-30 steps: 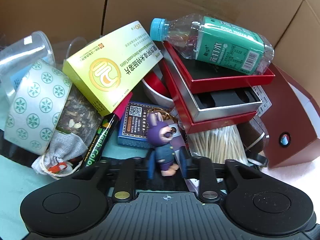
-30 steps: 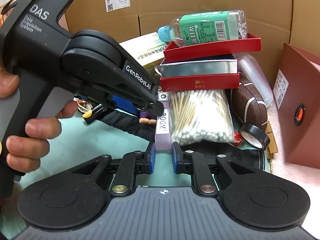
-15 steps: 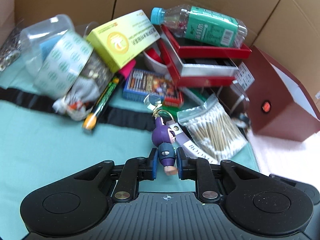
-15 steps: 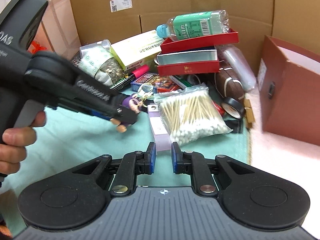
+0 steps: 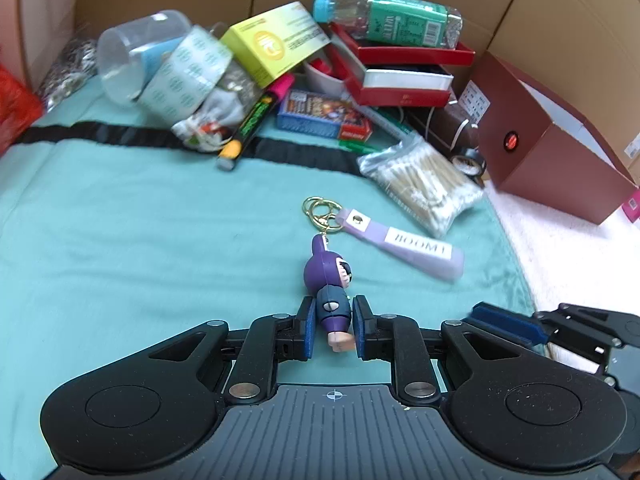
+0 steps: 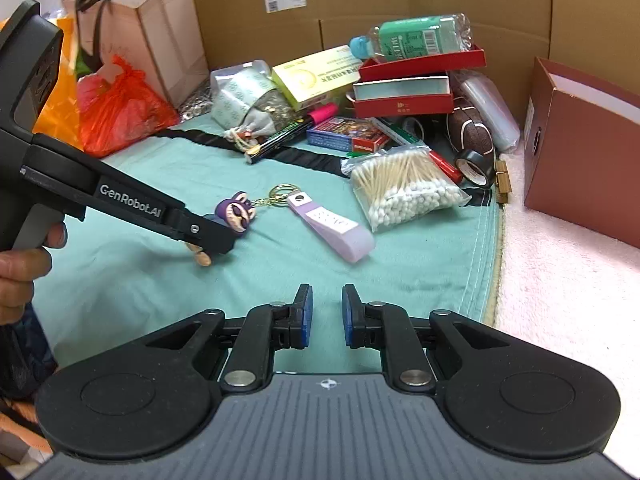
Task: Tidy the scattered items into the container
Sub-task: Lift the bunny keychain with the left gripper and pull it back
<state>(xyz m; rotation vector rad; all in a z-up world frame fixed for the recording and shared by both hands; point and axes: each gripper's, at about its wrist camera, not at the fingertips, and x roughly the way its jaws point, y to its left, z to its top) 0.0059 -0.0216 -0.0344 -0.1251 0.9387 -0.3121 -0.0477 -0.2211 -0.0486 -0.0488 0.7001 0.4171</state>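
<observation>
The left gripper (image 5: 331,327) tilts steeply down over the teal cloth (image 5: 120,240), held from the left by a hand (image 6: 24,268) gripping its handle. Its jaws are opening, with the body of a purple figure keychain (image 5: 329,280) between them; whether the pads still press it is hard to tell. The keychain's lilac strap (image 5: 404,246) lies on the cloth, near a bag of cotton swabs (image 5: 424,184). The right gripper (image 6: 323,316) points down at bare cloth, its jaws drawn in and holding nothing.
</observation>
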